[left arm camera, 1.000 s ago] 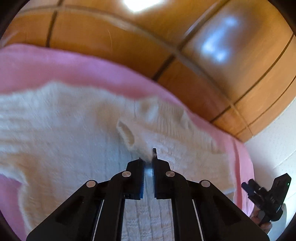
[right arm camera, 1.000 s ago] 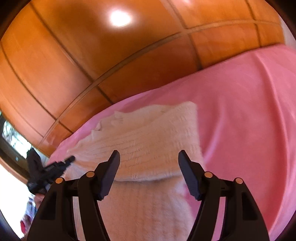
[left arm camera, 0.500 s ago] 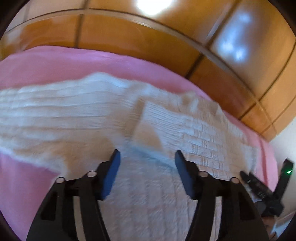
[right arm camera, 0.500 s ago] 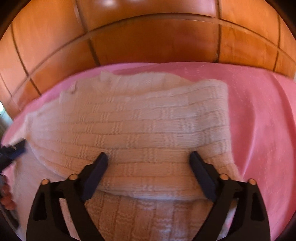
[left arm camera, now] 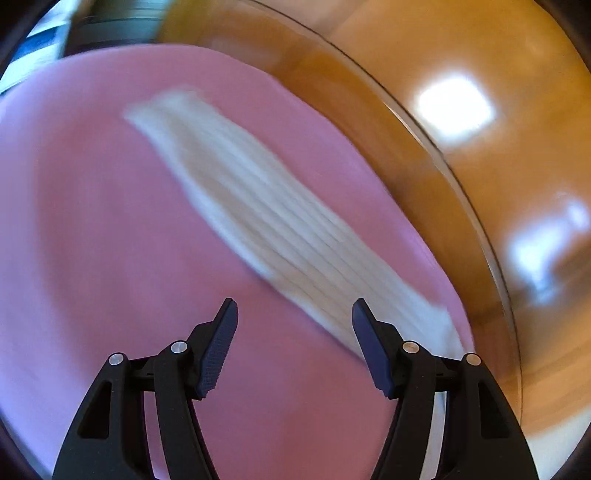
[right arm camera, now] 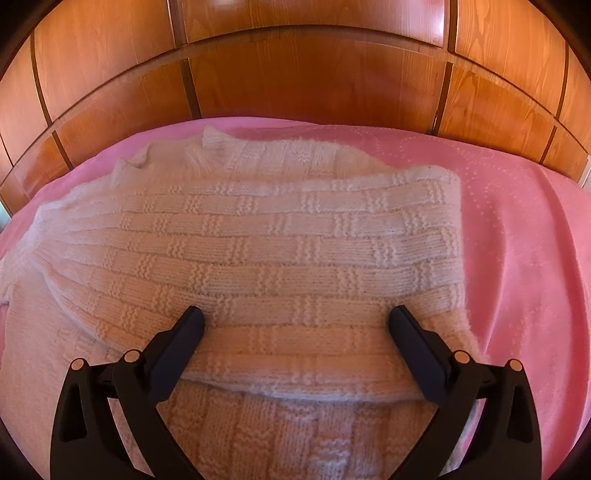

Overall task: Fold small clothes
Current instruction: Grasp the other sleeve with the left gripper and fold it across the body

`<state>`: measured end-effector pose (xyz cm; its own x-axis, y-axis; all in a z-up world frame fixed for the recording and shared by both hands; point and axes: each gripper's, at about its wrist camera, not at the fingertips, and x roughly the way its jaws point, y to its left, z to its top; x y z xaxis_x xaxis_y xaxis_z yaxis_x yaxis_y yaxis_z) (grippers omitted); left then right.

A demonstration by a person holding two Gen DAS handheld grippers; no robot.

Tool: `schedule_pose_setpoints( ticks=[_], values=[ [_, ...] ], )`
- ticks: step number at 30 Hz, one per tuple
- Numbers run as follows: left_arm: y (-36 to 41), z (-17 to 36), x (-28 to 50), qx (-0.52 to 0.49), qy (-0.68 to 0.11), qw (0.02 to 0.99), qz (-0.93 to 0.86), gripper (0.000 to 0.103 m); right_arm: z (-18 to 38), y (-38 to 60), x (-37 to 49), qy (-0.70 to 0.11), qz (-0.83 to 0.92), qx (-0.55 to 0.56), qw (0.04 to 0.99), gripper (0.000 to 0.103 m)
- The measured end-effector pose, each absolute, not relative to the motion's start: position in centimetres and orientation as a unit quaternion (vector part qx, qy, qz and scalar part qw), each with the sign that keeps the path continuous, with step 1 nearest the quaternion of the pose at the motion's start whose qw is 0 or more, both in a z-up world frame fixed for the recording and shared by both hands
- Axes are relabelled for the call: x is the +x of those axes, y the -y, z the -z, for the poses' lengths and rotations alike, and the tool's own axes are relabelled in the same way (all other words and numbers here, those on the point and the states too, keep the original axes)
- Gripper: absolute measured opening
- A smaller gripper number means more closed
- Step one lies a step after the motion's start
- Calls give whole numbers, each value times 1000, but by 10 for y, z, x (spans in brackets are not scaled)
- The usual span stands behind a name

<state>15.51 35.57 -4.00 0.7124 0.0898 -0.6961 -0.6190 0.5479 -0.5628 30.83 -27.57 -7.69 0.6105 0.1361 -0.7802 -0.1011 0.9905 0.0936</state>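
Observation:
A cream knitted sweater [right arm camera: 258, 240] lies flat on the pink bed cover [right arm camera: 517, 240], one sleeve folded across its body. My right gripper [right arm camera: 296, 310] hovers low over that folded sleeve. Its jaws are opening, and the knit lies below and between them with no pad pressing on it. In the blurred left wrist view the other sleeve [left arm camera: 266, 206] stretches out diagonally across the pink cover [left arm camera: 92, 221]. My left gripper [left arm camera: 293, 301] stands open near the sleeve's lower part, gripping nothing. The right-hand finger [left arm camera: 369, 343] overlaps the sleeve's edge.
A glossy wooden panelled headboard [right arm camera: 314, 74] runs along the far side of the bed, also seen as the headboard [left arm camera: 498, 184] at the right. The bed's edge curves at the right of the sleeve. A dark blurred area [left arm camera: 110, 26] shows at the upper left.
My left gripper opened and swept sideways from the sweater's body to the outstretched sleeve. My right gripper opened wider and sank closer over the folded sleeve.

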Motion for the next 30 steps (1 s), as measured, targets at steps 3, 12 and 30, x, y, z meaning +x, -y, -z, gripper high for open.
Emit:
schedule_pose_setpoints(
  ticks=[3,12,30],
  values=[
    [-395,45,148,-452,-300,804,-244,60,76,273,308,-436,-64,17,897,100],
    [-458,63,184,-500,-273,769,-289,39,75,270,307,-435,-57,9,899,100],
    [-151,-25,291,-304,-315,896,69,7,76,268,309,-432,-56,9,900,100]
  ],
)
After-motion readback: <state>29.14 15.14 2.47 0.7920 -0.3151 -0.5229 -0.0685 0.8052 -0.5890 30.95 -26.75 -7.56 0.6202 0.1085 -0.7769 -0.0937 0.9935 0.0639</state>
